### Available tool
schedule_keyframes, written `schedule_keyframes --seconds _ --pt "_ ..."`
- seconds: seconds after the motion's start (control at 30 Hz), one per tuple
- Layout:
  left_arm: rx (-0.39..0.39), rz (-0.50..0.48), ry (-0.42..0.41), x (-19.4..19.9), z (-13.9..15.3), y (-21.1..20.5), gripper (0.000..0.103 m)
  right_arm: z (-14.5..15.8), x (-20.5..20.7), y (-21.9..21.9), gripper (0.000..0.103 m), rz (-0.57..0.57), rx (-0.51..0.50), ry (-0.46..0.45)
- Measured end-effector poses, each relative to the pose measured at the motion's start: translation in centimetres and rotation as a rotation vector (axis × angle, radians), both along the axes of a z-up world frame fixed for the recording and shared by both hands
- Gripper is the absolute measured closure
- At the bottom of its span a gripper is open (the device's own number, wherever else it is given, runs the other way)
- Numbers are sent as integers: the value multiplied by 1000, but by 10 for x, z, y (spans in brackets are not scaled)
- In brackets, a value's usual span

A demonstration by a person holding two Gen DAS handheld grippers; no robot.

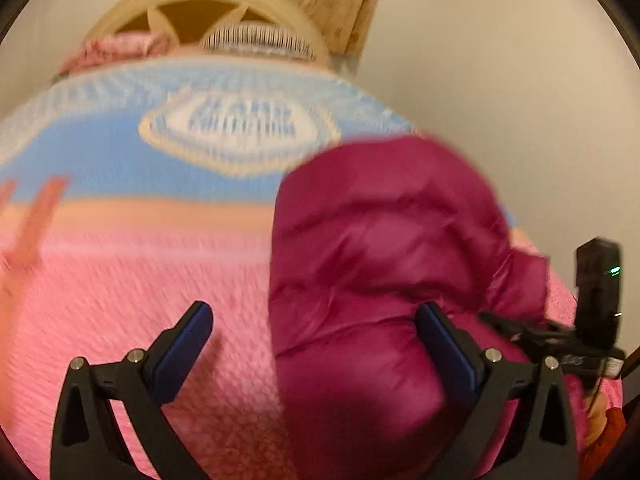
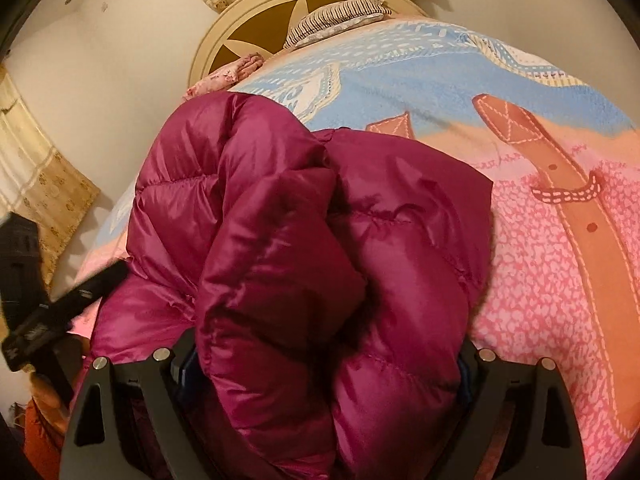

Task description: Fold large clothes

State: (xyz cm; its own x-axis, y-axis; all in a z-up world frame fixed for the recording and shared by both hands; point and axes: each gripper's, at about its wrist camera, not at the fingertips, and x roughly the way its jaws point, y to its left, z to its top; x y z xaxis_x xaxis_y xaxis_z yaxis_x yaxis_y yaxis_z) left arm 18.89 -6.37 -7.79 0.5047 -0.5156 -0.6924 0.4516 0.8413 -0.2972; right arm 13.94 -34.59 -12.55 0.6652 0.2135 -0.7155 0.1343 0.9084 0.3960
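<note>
A magenta puffer jacket (image 2: 304,240) lies bunched on a pink and blue blanket (image 2: 540,240) that covers a bed. My right gripper (image 2: 320,364) has its jaws wide apart with a thick fold of the jacket between them; the fingertips are hidden by the fabric. In the left wrist view the jacket (image 1: 380,260) lies to the right. My left gripper (image 1: 316,320) is open above the blanket (image 1: 120,280), its right finger (image 1: 440,336) against the jacket's edge. The right gripper's body (image 1: 592,312) shows at the right edge. This view is blurred.
A cream round headboard (image 2: 248,12) stands at the far end of the bed with a striped pillow (image 2: 336,16) and a pink floral pillow (image 2: 228,76) against it. Beige patterned curtains (image 2: 36,168) hang at the left. The left gripper's body (image 2: 44,304) shows at the left.
</note>
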Motion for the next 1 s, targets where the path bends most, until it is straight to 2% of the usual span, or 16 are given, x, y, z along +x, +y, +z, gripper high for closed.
schedule_keyframes --seconds 0.07,0.1,0.13,0.2,0.23,0.27,0.37,0.53,0.57,0.7,0.83,0.9,1.0 --pt "-73 9 69 5 -18 8 0 0 -1 4 16 10 -33 6" --pt "-90 14 78 6 -19 10 0 0 -3 6 18 15 -40 7" --pt "-73 3 67 5 -16 6 0 0 -1 6 23 20 -42 6" --pt "-61 -53 51 0 -12 -6 15 2 -2 8 33 17 -28 7" --pt "-74 -94 53 -4 -10 -14 26 4 -4 10 41 11 -21 10" --pt "-52 -99 30 -9 -5 -21 28 5 -7 11 55 17 6 10" --pt "-31 -149 -3 -22 9 -33 32 16 -22 12 65 3 35 6" --pt "-115 -251 11 -50 37 -54 32 43 -74 -11 70 -52 158 -51" --pt "-124 -270 7 -54 41 -55 32 52 -88 -17 70 -68 152 -65" --pt "-168 -413 -15 -90 69 -116 32 94 -147 -44 70 -151 65 -105" --pt "-208 -538 32 -113 76 -189 31 125 -212 -92 70 -270 -16 -95" --pt "-204 -579 47 -124 72 -226 31 128 -236 -114 70 -329 -48 -82" --pt "-145 -613 33 -138 59 -275 31 116 -260 -151 70 -411 -63 -57"
